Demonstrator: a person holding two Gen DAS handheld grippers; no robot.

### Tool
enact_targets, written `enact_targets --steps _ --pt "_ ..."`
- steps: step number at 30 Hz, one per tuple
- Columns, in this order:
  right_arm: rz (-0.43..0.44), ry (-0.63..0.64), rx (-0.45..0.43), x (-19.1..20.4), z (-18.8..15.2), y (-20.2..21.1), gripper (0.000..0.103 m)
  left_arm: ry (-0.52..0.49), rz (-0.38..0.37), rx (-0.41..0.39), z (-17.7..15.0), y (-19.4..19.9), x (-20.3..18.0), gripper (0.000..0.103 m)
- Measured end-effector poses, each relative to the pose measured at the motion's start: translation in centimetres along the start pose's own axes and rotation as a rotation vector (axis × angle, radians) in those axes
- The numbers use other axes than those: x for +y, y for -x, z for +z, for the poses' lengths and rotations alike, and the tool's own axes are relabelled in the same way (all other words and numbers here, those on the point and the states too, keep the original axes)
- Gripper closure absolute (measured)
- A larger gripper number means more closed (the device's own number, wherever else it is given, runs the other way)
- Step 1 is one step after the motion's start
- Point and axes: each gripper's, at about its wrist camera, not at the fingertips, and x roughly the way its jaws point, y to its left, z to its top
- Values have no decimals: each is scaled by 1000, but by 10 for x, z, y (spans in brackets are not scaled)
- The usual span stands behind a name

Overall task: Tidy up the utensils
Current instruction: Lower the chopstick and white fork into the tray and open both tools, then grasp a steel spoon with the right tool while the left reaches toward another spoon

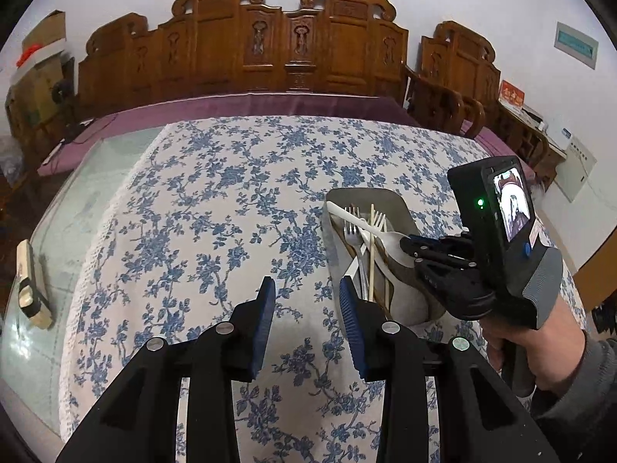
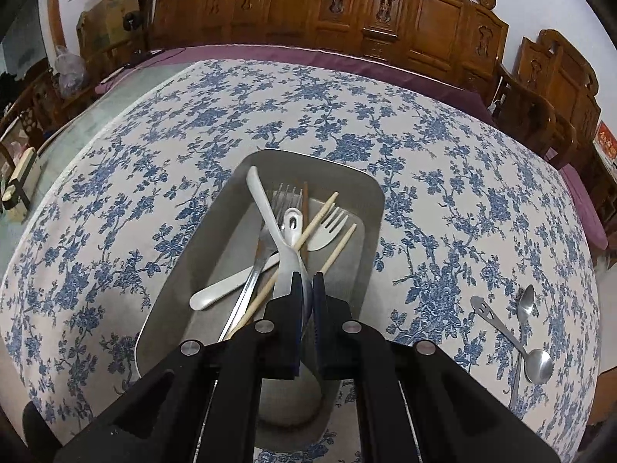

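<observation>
A grey metal tray (image 2: 370,193) lies on the blue-flowered tablecloth (image 2: 193,115). It holds a metal fork (image 2: 285,196), a white fork (image 2: 331,223), pale chopsticks (image 2: 339,247) and other white utensils, all crossing one another. My right gripper (image 2: 307,277) hangs over the tray's near half, shut on a white spoon (image 2: 266,200). The handle points away and the bowl sits under the fingers. The left wrist view shows the same right gripper (image 1: 408,249) on that white spoon (image 1: 385,237). My left gripper (image 1: 306,285) is open and holds nothing, above the cloth just left of the tray (image 1: 397,200).
Two metal spoons (image 2: 538,362) lie crossed on the cloth right of the tray. Left of the cloth is bare glass tabletop (image 1: 58,231) with a pale block (image 1: 32,285) on it. A carved wooden bench (image 1: 270,50) with a purple cushion runs behind. A hand (image 1: 540,347) holds the right gripper.
</observation>
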Motion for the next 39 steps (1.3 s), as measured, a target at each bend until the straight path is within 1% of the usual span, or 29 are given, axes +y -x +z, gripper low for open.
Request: enact_targets --steps 1,3,4,7,9,14,21,28,29,30,31,34,37,39 --pt "18 -4 3 1 0 0 94 0 4 0 0 1 1 70" --pt "101 -8 15 4 -1 1 90 0 7 -2 -1 4 2 70" --pt "128 -3 21 6 -2 2 89 0 7 -2 -1 5 2 70" --pt "159 24 9 12 -4 8 89 2 9 -4 -1 8 3 70" --pt "199 21 4 14 -4 12 89 4 9 -3 -1 9 4 70" --pt "246 21 -18 16 -2 21 89 5 11 -4 -3 12 5 70" --pt "260 -10 -62 -8 -6 44 89 5 7 0 -4 11 -4 70" --pt "240 -30 -111 -52 -26 81 89 -8 -7 5 -3 7 -21 70" --pt "235 -35 -114 -59 -30 85 89 -8 -8 5 -3 6 -24 67" --pt "230 -41 -116 -69 -36 90 89 -7 -9 2 -2 6 -27 61" --pt "225 -46 -117 -77 -41 95 89 -7 -13 -4 -2 6 -30 52" --pt "186 -56 -108 -102 -57 105 89 -19 -14 -6 -2 4 -42 51" --pt "154 -64 -96 -128 -75 114 88 -31 -27 -4 -2 0 -55 42" --pt "125 -70 -92 -144 -86 118 76 -38 -33 2 -1 -4 -62 41"
